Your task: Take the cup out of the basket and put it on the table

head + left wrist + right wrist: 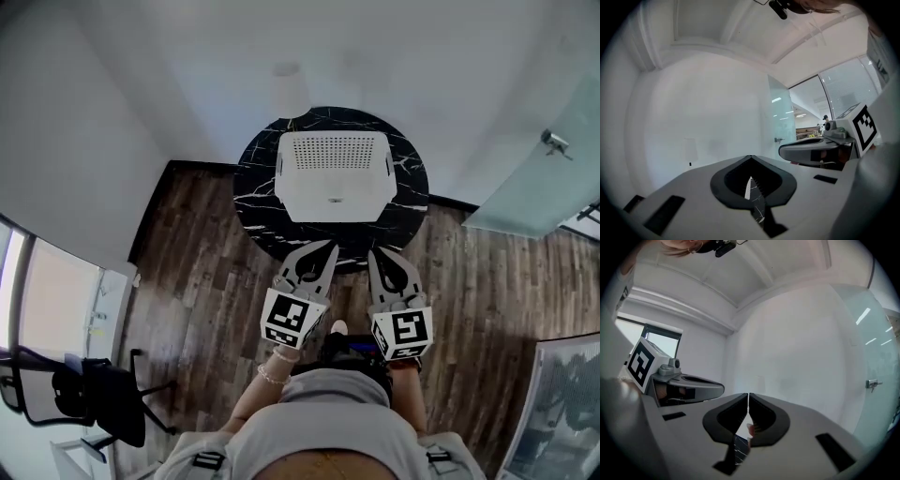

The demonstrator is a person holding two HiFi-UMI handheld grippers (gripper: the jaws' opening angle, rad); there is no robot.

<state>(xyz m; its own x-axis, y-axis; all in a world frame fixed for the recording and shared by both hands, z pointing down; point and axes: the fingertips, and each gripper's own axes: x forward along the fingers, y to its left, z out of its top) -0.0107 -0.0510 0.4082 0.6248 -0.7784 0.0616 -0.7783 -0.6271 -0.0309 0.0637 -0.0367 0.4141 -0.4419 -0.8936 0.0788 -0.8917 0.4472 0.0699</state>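
A white perforated basket (334, 174) stands on a round black marble table (258, 187). No cup shows in any view; the basket's inside looks plain white from above. My left gripper (329, 247) and right gripper (373, 252) hang side by side over the table's near edge, just short of the basket. Both are shut with nothing between the jaws. In the left gripper view my left gripper (750, 157) points at a white wall, with the right gripper (813, 151) beside it. The right gripper view shows my right gripper (748, 394) closed and the left gripper (689, 385) at its left.
Dark wood floor (197, 272) surrounds the table, which stands close to a white wall (187, 66). A frosted glass door with a metal handle (555, 142) is at the right. A black office chair (94, 394) stands at the lower left by a window.
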